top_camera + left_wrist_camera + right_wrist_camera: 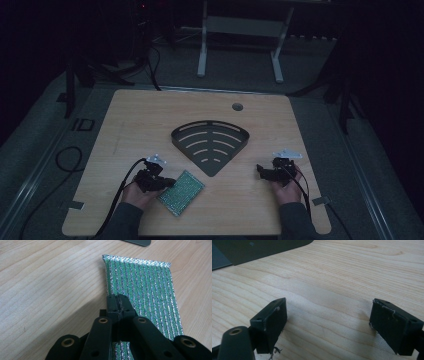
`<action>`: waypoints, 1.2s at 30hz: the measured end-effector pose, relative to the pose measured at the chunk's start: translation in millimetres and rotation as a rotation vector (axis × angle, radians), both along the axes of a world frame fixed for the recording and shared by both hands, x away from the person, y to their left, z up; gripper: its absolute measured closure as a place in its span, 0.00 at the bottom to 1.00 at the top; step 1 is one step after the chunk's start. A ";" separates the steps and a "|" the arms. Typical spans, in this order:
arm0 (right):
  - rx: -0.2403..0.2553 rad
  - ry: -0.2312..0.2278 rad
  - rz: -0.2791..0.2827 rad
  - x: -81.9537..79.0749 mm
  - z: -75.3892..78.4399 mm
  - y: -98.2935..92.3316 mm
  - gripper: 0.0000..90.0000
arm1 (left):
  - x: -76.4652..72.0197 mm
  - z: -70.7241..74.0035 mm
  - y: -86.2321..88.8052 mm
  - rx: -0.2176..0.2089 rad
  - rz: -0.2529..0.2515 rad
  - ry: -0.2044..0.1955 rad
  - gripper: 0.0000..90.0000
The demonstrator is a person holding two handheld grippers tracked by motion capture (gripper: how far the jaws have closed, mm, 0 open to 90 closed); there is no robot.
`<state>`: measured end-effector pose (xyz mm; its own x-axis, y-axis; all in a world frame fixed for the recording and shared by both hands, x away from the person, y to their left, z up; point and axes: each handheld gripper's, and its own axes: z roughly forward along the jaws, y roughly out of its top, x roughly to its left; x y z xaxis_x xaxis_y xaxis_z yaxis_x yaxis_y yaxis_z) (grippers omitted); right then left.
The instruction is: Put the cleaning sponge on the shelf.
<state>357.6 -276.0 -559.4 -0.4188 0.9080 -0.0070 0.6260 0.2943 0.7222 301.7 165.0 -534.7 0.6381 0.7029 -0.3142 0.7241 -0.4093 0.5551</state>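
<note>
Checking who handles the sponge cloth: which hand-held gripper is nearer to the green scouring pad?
Left. The left hand-held gripper is shut on the near edge of the green scouring pad; the right hand-held gripper stands open over bare table, well off to the pad's right.

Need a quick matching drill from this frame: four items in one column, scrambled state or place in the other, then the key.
Items:
1. left gripper
2. right gripper
3. green scouring pad
4. black fan-shaped rack

States or places:
A. jaws wide apart over bare wood
B. lies flat at the middle of the table
C. jaws shut on the near edge of a thing
D. glittery, striped, pinched at one edge

Pairs: 1-C, 2-A, 3-D, 4-B
</note>
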 end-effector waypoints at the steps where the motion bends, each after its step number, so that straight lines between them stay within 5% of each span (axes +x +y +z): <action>1: 0.000 0.000 0.000 0.0 0.0 0.0 0.15 | -0.7 1.5 0.1 -0.003 -0.003 -0.005 1.00; 13: 0.000 0.000 0.000 0.0 0.0 0.0 0.15 | 3.6 25.1 5.0 -0.021 0.018 -0.070 1.00; 36: 0.000 0.001 -0.001 0.0 0.1 0.0 0.15 | 24.6 54.3 -4.9 -0.039 0.010 -0.135 1.00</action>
<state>357.5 -276.0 -559.4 -0.4182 0.9083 -0.0068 0.6268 0.2940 0.7216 326.3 160.1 -480.4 0.6694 0.6984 -0.2533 0.6459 -0.3786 0.6629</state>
